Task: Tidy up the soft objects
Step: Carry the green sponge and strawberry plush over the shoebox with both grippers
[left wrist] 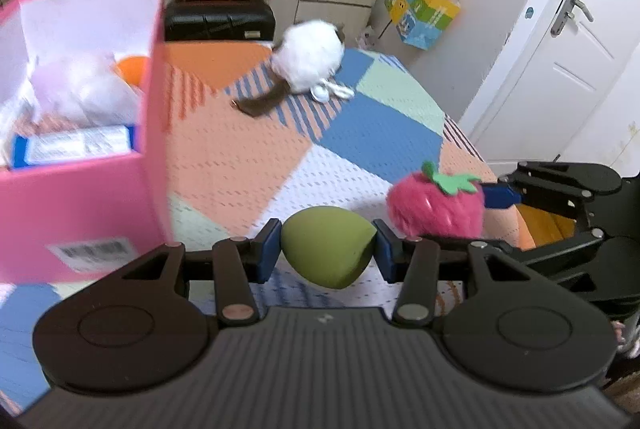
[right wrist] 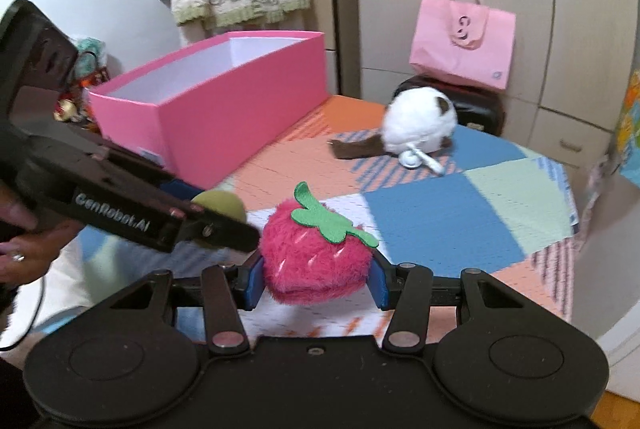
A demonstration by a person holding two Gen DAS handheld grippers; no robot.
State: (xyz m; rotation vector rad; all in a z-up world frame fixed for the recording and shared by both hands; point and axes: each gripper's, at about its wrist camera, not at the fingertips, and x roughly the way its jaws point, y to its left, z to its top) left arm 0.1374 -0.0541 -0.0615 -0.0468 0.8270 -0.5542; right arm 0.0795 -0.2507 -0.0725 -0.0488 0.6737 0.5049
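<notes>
- The left gripper (left wrist: 328, 253) had its fingers (left wrist: 267, 251) clamped on a green egg-shaped sponge (left wrist: 326, 253), held clear above the patchwork bed (left wrist: 380, 137).
- The right gripper (right wrist: 316, 279) gripped a fuzzy pink strawberry plush (right wrist: 314, 261) between its pads, also lifted off the cover.
- The pink box (left wrist: 80, 189) stood just left of the sponge, already holding soft things.
- Doing it well probably meant carrying each item over the rim before letting go, one hand at a time, so the grippers did not collide.
- A white plush (right wrist: 418, 121) lay well apart, farther back on the bed.
</notes>
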